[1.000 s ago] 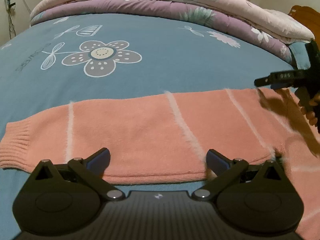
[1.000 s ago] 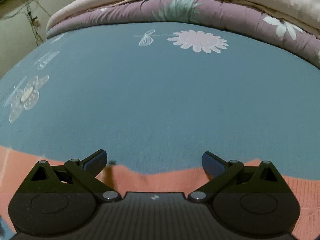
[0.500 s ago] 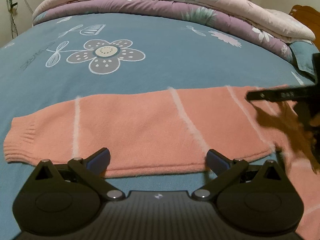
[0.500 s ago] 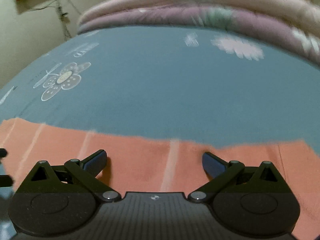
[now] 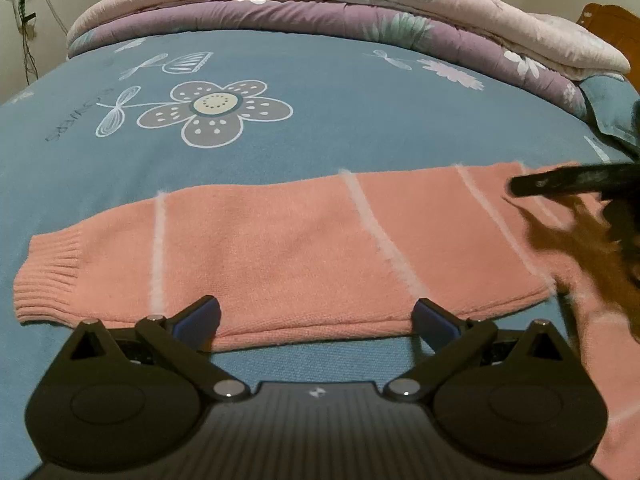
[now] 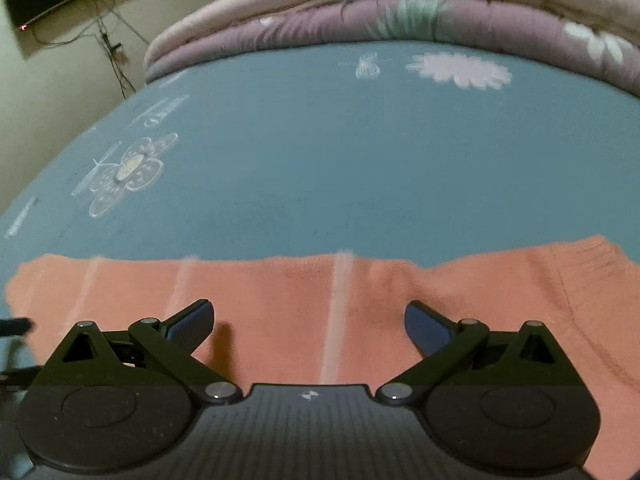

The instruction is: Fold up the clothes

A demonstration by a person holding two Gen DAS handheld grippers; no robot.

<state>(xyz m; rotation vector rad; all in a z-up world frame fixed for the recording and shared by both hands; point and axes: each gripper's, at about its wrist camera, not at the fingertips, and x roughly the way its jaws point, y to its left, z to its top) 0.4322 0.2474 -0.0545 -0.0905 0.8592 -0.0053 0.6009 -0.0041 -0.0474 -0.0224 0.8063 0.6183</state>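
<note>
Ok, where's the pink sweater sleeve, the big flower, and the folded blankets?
pink sweater sleeve [image 5: 280, 248], left wrist view, middle of the sleeve.
big flower [image 5: 214, 110], left wrist view, its pale centre.
folded blankets [image 5: 304, 16], left wrist view, purple layer.

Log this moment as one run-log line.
left gripper: open, at sleeve edge | right gripper: open, over sweater | bedsheet: sweater flat, unfolded

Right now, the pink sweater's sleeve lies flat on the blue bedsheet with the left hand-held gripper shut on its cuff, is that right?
Not quite: the left hand-held gripper is open and holds nothing, near the sleeve's lower edge, well away from the ribbed cuff. The left wrist view shows this. The sleeve does lie flat on the blue bedsheet.
</note>
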